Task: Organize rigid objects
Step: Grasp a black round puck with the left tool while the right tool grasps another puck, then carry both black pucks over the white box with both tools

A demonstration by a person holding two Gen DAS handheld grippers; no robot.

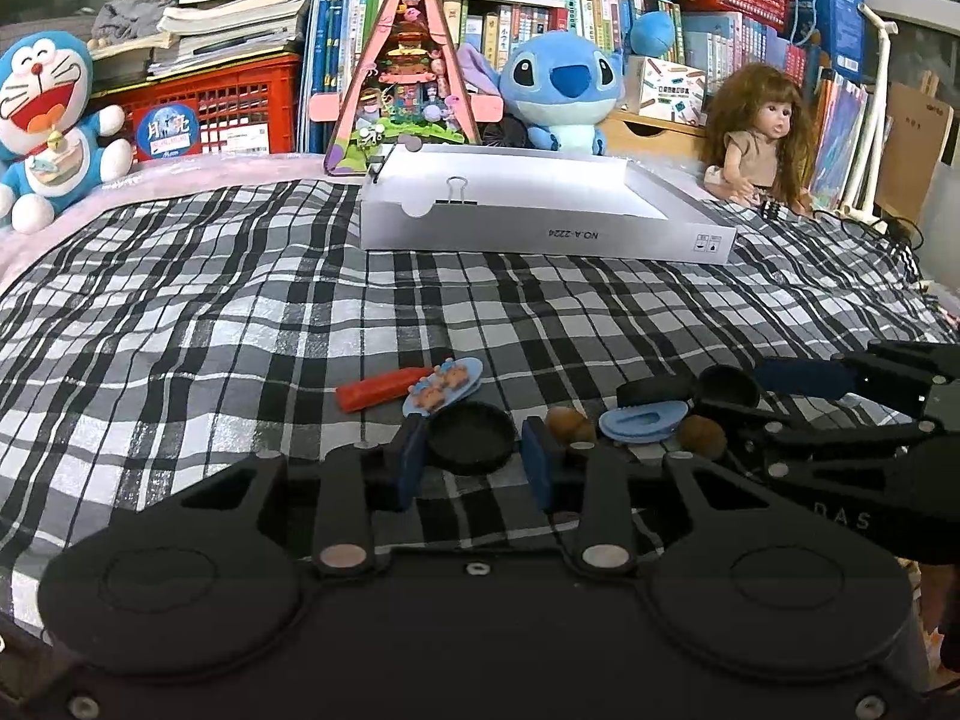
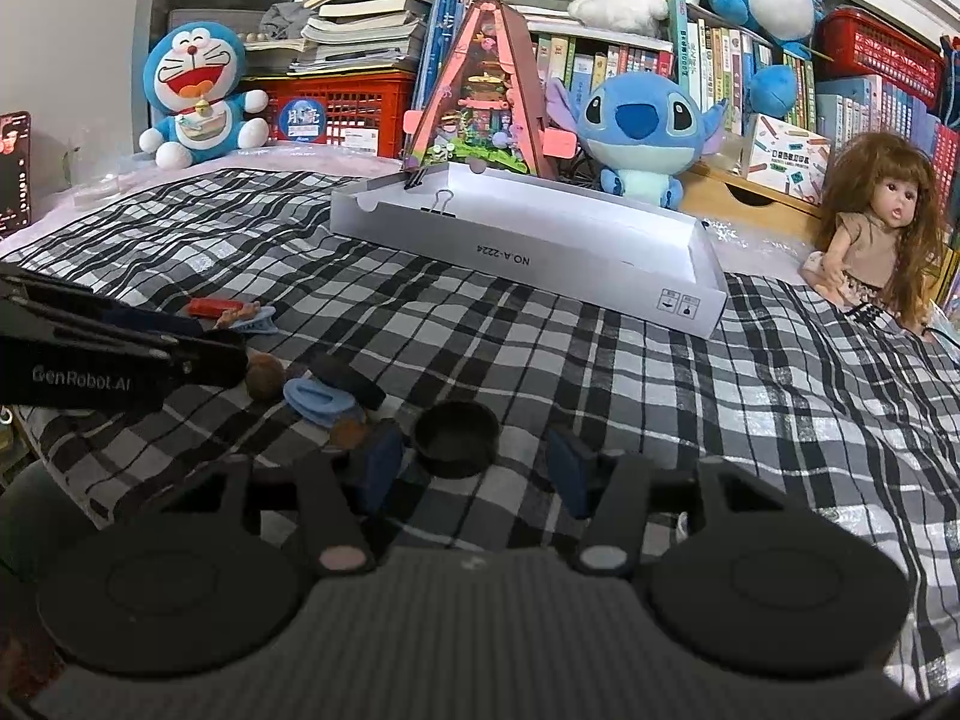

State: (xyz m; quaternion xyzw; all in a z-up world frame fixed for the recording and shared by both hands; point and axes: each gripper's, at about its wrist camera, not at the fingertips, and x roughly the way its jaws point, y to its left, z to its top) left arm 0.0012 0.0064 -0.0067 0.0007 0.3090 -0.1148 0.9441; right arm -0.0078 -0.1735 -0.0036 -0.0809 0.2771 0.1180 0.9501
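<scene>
A phone screen (image 2: 13, 171) is recorded at the left edge of the right wrist view only. Its centre right holds the white box (image 2: 528, 252), open and bare inside, with a binder clip (image 2: 443, 202) on its near rim. The left wrist view alone shows plainly the orange-red piece (image 1: 378, 393) and the blue plate with small figures (image 1: 443, 391) lying touching each other just above centre.

In the left wrist view, the left gripper (image 1: 474, 456) is seen at lower centre, its blue pads (image 1: 408, 462) drawn close on either side of a black round cap (image 1: 472, 437). The left pad appears to touch the cap's edge; at the right pad contact cannot be confirmed, so a firm grasp is not established.

In the right wrist view, the right gripper (image 2: 474, 471) is noted at lower centre, jaws parted wider than the second black cap (image 2: 456, 437) standing between the pads. A clear gap is seen on its right side, so nothing is held.

Between both caps, on the plaid cloth (image 2: 600, 372), a blue oval lid (image 2: 318, 399), a black bar (image 2: 348, 381) and brown nuts (image 2: 264, 377) are clustered.
</scene>
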